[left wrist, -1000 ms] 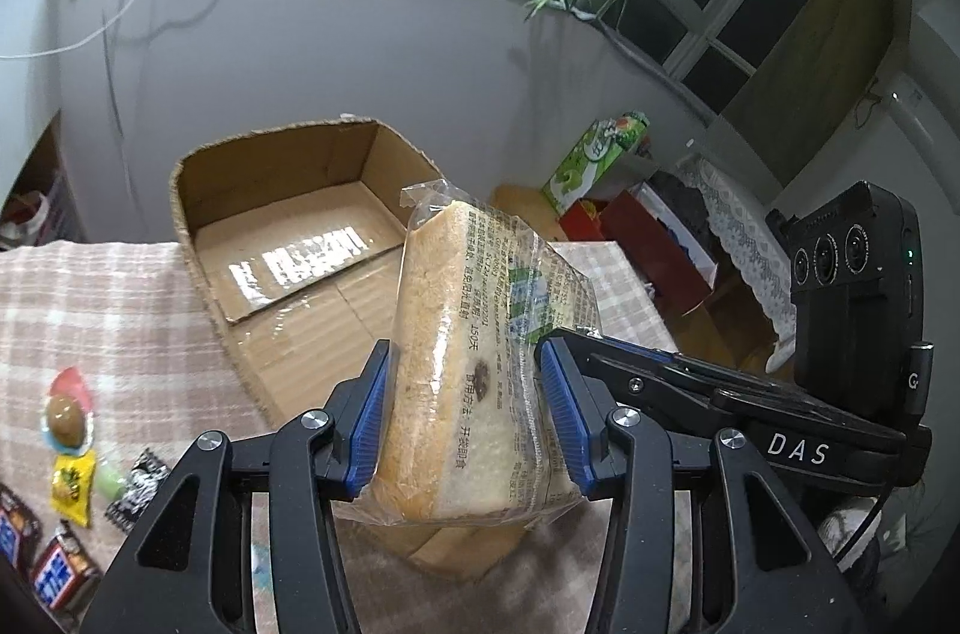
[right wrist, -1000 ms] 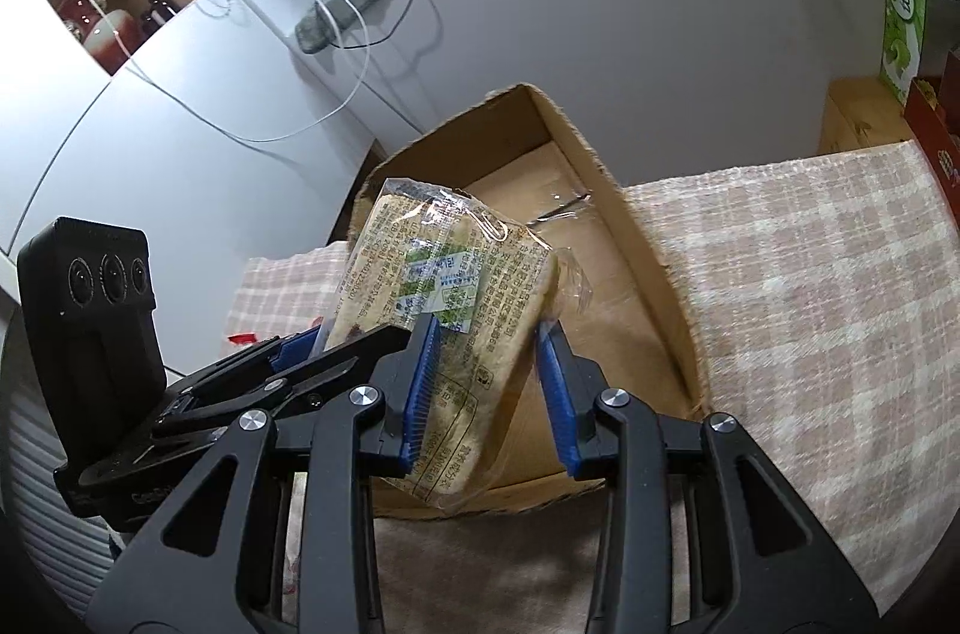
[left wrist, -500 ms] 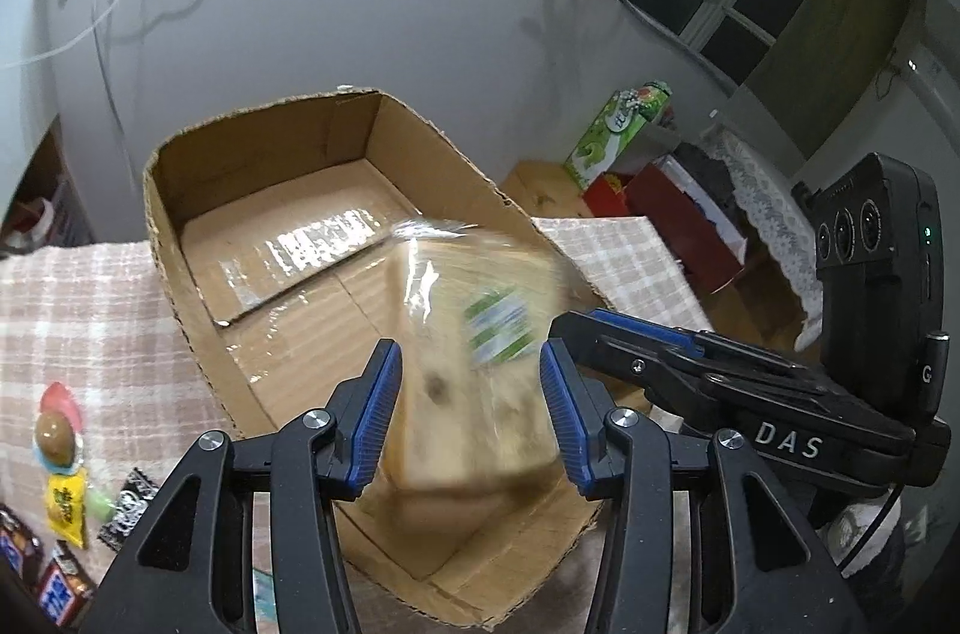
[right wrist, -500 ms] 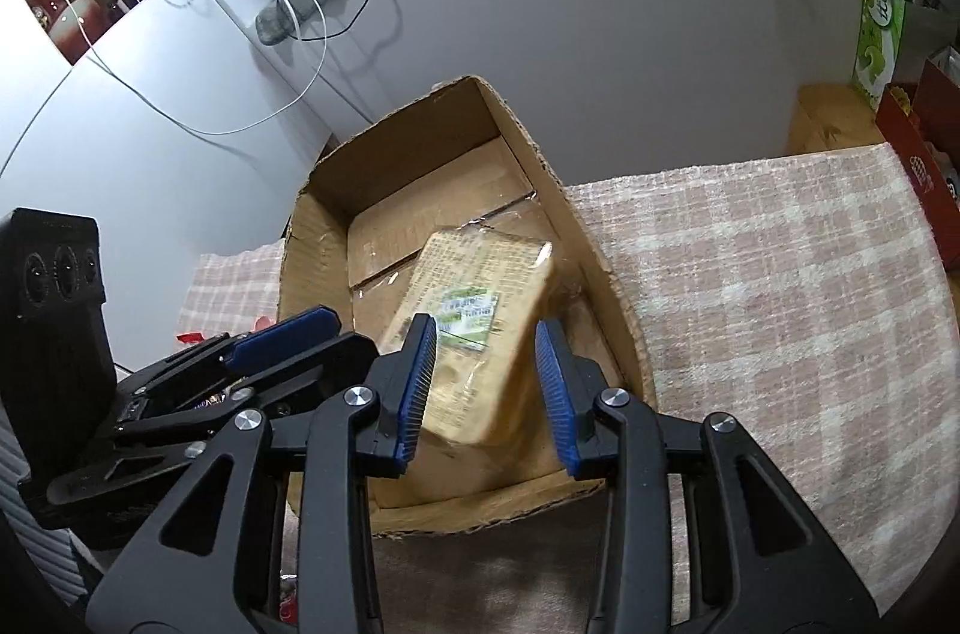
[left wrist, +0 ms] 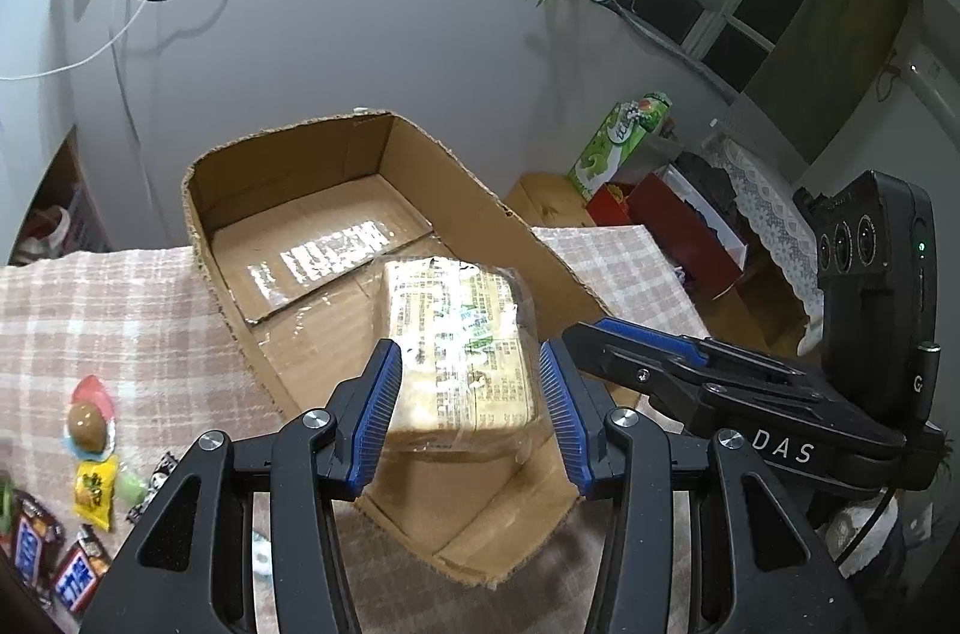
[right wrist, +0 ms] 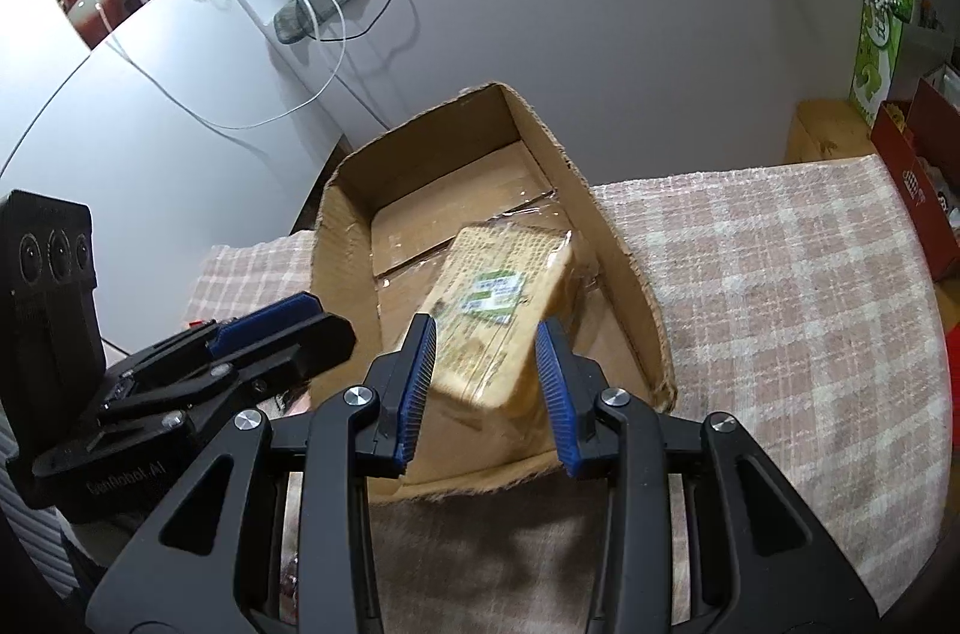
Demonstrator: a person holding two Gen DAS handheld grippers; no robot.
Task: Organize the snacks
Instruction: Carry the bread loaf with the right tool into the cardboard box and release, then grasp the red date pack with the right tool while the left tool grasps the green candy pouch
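Between the blue-padded fingers of the left gripper (left wrist: 468,412) and the right gripper (right wrist: 489,382), a clear-wrapped tan bread loaf (left wrist: 459,352) is framed at lower centre; whether the pads press it cannot be told. It is seen inside the open brown cardboard box (left wrist: 288,166) on the pink checked tablecloth (left wrist: 90,310), small wrapped snacks (left wrist: 90,490) at lower left.

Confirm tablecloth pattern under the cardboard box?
Pink-and-cream plaid woven tablecloth; it shows best in the right wrist view, beside the open brown cardboard box.
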